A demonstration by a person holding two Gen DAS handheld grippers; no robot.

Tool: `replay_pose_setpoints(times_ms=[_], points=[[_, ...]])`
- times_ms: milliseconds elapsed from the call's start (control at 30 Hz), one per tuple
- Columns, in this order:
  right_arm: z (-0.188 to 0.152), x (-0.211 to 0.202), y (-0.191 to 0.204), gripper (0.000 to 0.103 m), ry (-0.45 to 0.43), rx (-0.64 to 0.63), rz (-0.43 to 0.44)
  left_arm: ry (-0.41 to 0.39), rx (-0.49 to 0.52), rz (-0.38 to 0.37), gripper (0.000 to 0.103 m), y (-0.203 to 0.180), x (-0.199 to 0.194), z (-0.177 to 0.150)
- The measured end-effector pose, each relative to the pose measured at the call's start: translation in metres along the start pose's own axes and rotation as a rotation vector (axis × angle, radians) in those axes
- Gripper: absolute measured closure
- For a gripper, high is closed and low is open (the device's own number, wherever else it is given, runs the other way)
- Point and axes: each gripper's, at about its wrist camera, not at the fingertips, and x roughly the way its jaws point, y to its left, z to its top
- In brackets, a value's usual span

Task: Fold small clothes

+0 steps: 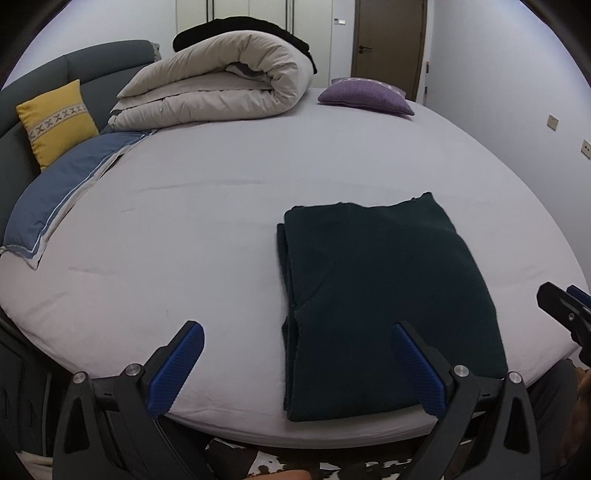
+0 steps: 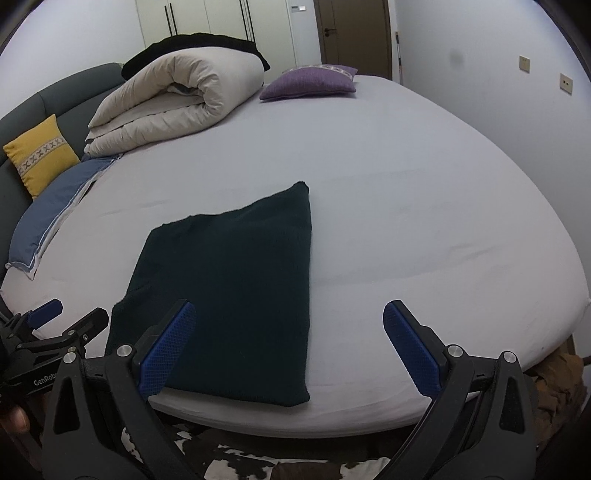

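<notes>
Now folded lengthwise, the dark green knitted garment lies at the bed's near edge; both hand-held grippers, left and right, hover open and empty, likely needing a near-hem grasp for the crosswise fold.

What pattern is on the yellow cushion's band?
A pale band with a row of dark X-shaped stitches across the yellow cushion. Clearest in the left wrist view.

A home bedroom: bed, rolled duvet, wardrobe doors.
</notes>
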Motion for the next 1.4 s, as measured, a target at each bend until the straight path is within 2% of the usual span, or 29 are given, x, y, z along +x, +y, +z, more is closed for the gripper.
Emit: replay_pose_setpoints(times_ms=[633, 1400], points=[[-0.005, 0.021, 0.013, 0.000, 0.042, -0.060, -0.008, 0.019, -0.020, 0.023, 0.000, 0.012, 0.008, -0.004], [-0.008, 0.032, 0.017, 0.000, 0.060, -0.049, -0.005, 0.022, -0.020, 0.029, 0.000, 0.011, 0.010, -0.005]])
